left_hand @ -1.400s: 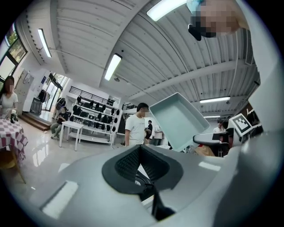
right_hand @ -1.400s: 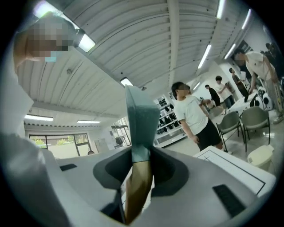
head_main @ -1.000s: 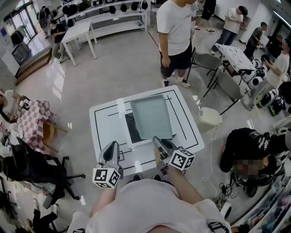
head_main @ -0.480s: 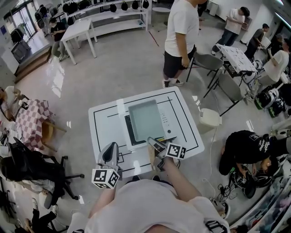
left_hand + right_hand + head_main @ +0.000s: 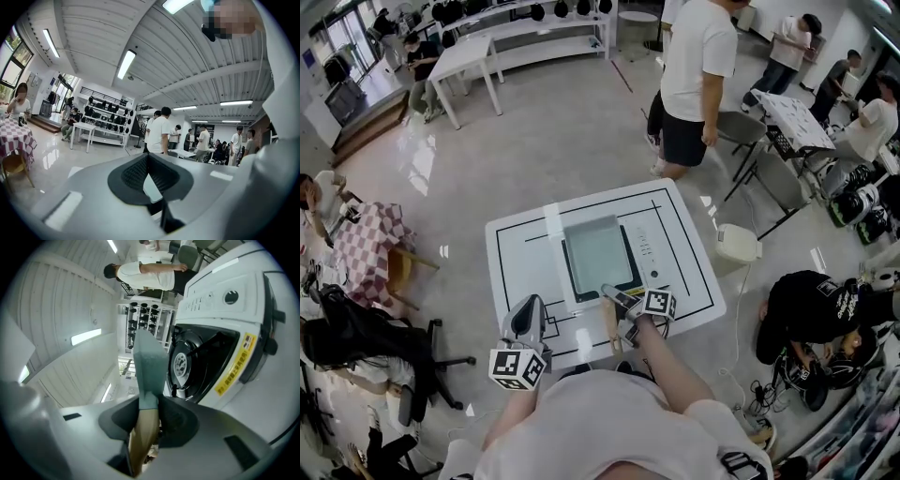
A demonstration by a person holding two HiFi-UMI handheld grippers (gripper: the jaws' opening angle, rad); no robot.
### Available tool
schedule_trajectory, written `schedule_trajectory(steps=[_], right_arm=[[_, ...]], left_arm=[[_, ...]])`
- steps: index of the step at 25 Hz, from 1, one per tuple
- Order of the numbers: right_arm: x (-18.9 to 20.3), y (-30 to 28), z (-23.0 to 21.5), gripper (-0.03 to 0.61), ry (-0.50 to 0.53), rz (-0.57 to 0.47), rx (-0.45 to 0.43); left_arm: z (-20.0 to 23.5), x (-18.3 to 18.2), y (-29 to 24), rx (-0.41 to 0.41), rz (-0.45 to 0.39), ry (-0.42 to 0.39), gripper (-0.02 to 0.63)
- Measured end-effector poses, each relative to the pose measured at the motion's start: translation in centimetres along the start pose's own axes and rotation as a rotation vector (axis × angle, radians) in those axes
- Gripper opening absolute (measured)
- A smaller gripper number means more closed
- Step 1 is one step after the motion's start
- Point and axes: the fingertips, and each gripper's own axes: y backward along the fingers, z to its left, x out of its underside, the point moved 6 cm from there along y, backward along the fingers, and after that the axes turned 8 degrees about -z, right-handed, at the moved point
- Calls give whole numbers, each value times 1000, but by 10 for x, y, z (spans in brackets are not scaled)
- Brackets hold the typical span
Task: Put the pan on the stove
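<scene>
**Grey-green pan held over the burner by its wooden handle**

Grey-green and rectangular, the pan [image 5: 598, 255] hangs over the middle of the white stove [image 5: 649, 246], which stands inside the black outline marked on the desk [image 5: 520, 262]. From the head view it covers most of the dark cooking area, leaving only a black strip and the control panel showing on its right.

The right gripper [image 5: 150, 404] has its jaws closed on the handle [image 5: 143, 432], just where the wood meets the metal. Gripping that close to the pan body probably keeps the load from sagging or twisting. The right gripper view is rolled on its side and shows the pan edge-on, its flat underside turned toward the round burner [image 5: 180, 364] with a gap between them. I judge that the pan is lined up but not yet resting on the supports. What remains seems to be lowering it level and only then letting go. If released early or tilted, it could land crooked on the burner.

The left gripper [image 5: 147, 157] hangs at the near edge of the desk, well apart from the stove, its jaws brought together at the tips with nothing between them. It seems to be parked out of the way, since one grip on the handle is enough.
</scene>
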Motion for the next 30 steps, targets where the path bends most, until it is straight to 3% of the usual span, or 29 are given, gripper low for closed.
schedule_trajectory(steps=[5,14,18,23,30], right_arm=[[-3,-11,-15,122,-91,-12,14],[-4,-14,-33,121,-156,-3,45],[-6,-16,-37,124,-196,2,19],[-8,-21,-37,132,-172,38,29],[-13,-18,-27,213,-87,63,51]], left_arm=[[8,1,-5,-6,12,4,11],[13,-3,-13,-10,21,0,11],[13,-3,-17,-8,23,7,11],[7,3,-19,2,34,12,11],[0,5,-20,11,38,16,11]])
